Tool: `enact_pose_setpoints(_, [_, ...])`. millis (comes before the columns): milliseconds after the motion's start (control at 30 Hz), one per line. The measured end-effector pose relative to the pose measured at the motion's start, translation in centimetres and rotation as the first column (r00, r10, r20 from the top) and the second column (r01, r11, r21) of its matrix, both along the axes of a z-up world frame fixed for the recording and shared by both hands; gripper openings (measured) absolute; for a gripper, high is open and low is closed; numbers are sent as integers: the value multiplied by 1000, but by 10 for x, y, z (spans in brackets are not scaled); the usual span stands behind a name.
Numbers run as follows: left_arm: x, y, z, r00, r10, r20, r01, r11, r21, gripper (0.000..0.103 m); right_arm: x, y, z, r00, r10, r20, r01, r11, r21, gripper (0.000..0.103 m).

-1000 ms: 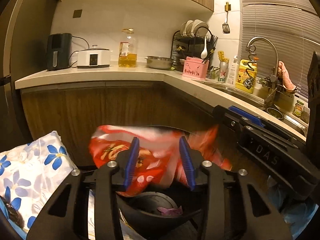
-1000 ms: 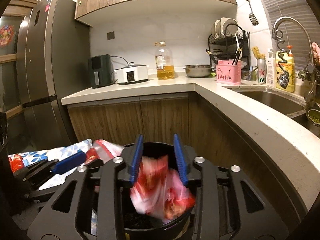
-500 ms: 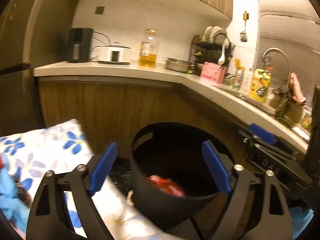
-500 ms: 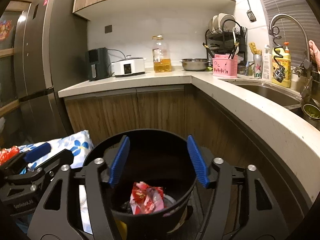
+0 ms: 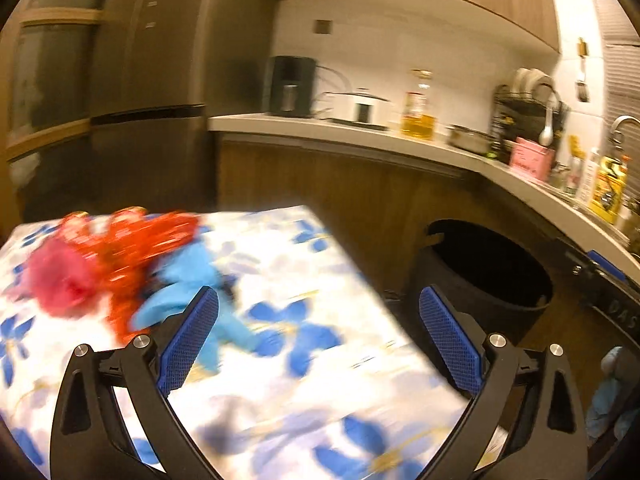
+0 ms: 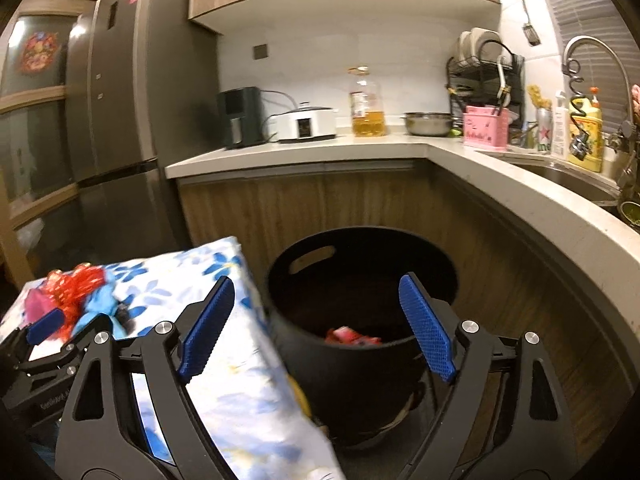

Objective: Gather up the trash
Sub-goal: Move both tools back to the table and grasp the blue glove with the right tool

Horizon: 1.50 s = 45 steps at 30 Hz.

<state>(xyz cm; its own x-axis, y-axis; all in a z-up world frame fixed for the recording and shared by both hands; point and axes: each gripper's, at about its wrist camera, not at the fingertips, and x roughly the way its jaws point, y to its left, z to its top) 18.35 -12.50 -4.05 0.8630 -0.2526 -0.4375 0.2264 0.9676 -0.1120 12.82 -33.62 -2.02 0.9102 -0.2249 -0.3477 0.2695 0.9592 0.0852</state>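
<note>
A black bin (image 6: 360, 360) holds a red wrapper (image 6: 348, 336) beside a white cloth (image 5: 300, 360) patterned with blue flowers.

The right gripper (image 6: 316, 324) is wide open and holds nothing. In front of it stands a black bin (image 6: 360, 364) with a red wrapper (image 6: 352, 337) inside. Beside the bin is a flowery cloth (image 6: 240, 392). Red, pink and blue trash (image 6: 76, 292) lies on it, near the left gripper (image 6: 44, 326).
</note>
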Motion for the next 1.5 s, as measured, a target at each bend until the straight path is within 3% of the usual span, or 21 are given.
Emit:
enact_pose_setpoints(400, [-32, 93, -1, 978, 203, 40, -204, 978, 35, 96, 11, 105, -20, 988, 146, -49, -146, 989, -6, 83])
enact_pose_setpoints(900, [-41, 183, -7, 928, 367, 62, -366, 930, -17, 96, 75, 207, -57, 956, 269, -120, -273, 962, -16, 81])
enact_pose_setpoints(1267, [-30, 196, -14, 921, 385, 60, -384, 923, -19, 96, 123, 237, -74, 943, 290, -164, -291, 957, 14, 65])
enact_pose_setpoints(1500, [-24, 196, -18, 924, 379, 51, -379, 925, -18, 96, 138, 244, -83, 930, 306, -203, -308, 951, 22, 43])
